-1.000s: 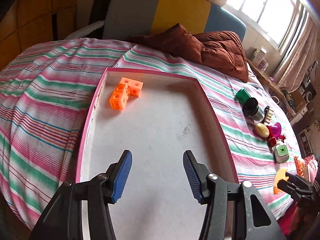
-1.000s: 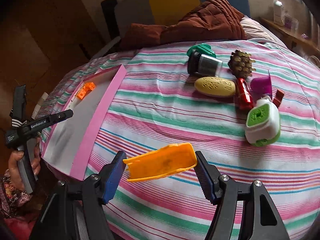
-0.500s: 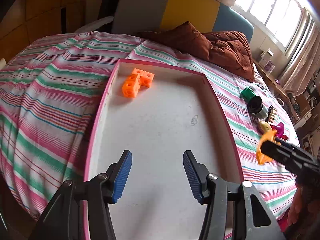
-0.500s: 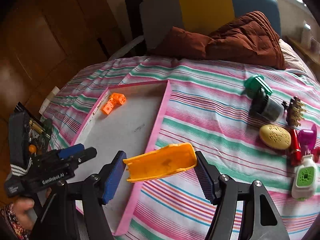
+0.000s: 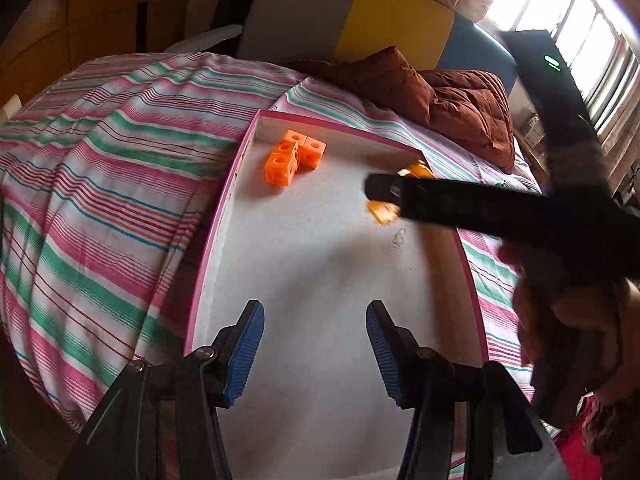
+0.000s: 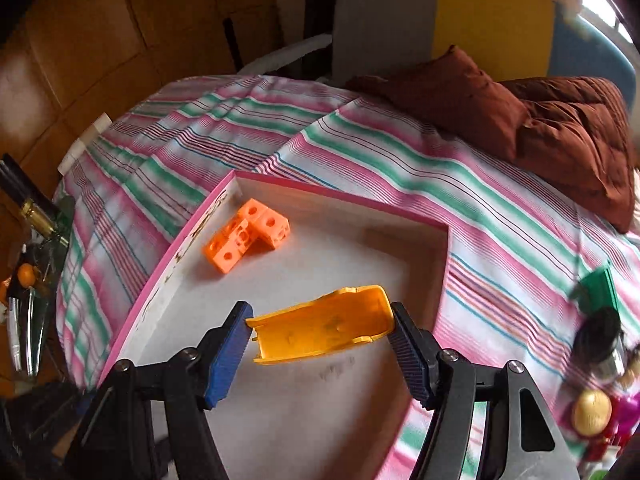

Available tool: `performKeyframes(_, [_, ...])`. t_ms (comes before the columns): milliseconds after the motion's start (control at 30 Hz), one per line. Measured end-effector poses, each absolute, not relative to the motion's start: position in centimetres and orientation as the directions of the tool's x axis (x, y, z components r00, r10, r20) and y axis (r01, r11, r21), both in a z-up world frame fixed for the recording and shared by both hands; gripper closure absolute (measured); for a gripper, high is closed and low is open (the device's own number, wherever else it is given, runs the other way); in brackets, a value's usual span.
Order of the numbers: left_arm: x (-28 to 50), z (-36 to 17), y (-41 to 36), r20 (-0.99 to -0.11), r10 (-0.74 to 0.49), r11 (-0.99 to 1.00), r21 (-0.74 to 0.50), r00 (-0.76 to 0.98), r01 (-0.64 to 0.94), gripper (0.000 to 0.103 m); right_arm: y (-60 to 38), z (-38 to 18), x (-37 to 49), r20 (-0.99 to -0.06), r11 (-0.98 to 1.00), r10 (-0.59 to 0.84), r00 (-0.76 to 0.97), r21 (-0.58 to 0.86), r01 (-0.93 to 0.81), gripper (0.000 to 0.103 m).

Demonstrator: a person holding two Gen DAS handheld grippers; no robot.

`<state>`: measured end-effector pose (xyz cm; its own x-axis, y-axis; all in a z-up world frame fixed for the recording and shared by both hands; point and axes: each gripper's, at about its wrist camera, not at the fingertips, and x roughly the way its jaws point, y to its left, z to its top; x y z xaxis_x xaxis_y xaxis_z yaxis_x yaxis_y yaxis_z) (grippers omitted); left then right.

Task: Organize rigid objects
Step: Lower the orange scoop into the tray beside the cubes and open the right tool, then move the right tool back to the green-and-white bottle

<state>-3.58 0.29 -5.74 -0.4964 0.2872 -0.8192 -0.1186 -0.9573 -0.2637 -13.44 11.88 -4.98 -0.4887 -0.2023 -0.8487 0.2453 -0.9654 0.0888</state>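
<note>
The right hand-held gripper [image 6: 322,338] pinches a yellow-orange plastic shell [image 6: 320,326] end to end between its pads, hollow side up, above the white floor of the pink-rimmed tray [image 6: 348,200]. The shell hangs over the tray's middle, apart from the far wall and from the right-hand rim. In the left wrist view this gripper crosses from the right as a dark, blurred bar, with bits of the shell [image 5: 384,212] showing past its tip and the person's hand [image 5: 568,320] behind it.

The left hand-held gripper [image 5: 314,346] has its blue pads spread with nothing between them, over the near end of the tray.

A cluster of orange linking cubes [image 6: 244,234] sits in the tray's far left corner, just beside the left wall and near the back wall. The rest of the tray floor is bare white, apart from a small smudge.

The tray lies on a striped bedspread [image 6: 400,152]. A brown quilt [image 6: 560,128] is bunched at the bed's far right. Off the tray's right rim, at the bed's right edge, lie a green lid [image 6: 598,284], a dark jar [image 6: 598,334], a gold egg-shaped item [image 6: 592,412] and other small blurred pieces.
</note>
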Motion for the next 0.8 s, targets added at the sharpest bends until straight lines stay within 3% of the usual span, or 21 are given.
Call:
performKeyframes(233, [-3.4, -5.8, 0.4, -0.817, 0.300, -0.953, -0.280, -0.492, -0.117, 0.049, 10.4, -5.6, -16.8, -0.843, -0.960, -0.224, -0.489, 0.104, 0.261, 0.033])
performKeyframes(300, [-3.4, -5.9, 0.5, -0.819, 0.300, -0.953, -0.278, -0.490, -0.120, 0.049, 10.2, -5.2, -17.0, -0.825, -0.968, -0.194, -0.530, 0.072, 0.242, 0.018])
performKeyframes(367, [-3.4, -5.8, 0.5, -0.819, 0.298, -0.954, -0.275, -0.491, -0.120, 0.049, 10.6, -4.6, -16.9, -0.810, -0.965, -0.229, -0.540, 0.116, 0.235, 0.015])
performKeyframes(467, [-3.3, -5.8, 0.6, -0.816, 0.300, -0.953, -0.278, -0.494, -0.119, 0.049, 12.0, -3.7, -15.7, -0.787, -0.965, -0.252, -0.563, 0.159, 0.209, 0.015])
performKeyframes(800, [-2.9, -5.9, 1.5, -0.811, 0.320, -0.947, -0.284, -0.490, -0.148, 0.049, 16.3, -2.0, -9.7, -0.777, -0.988, -0.145, -0.612, 0.079, 0.133, 0.014])
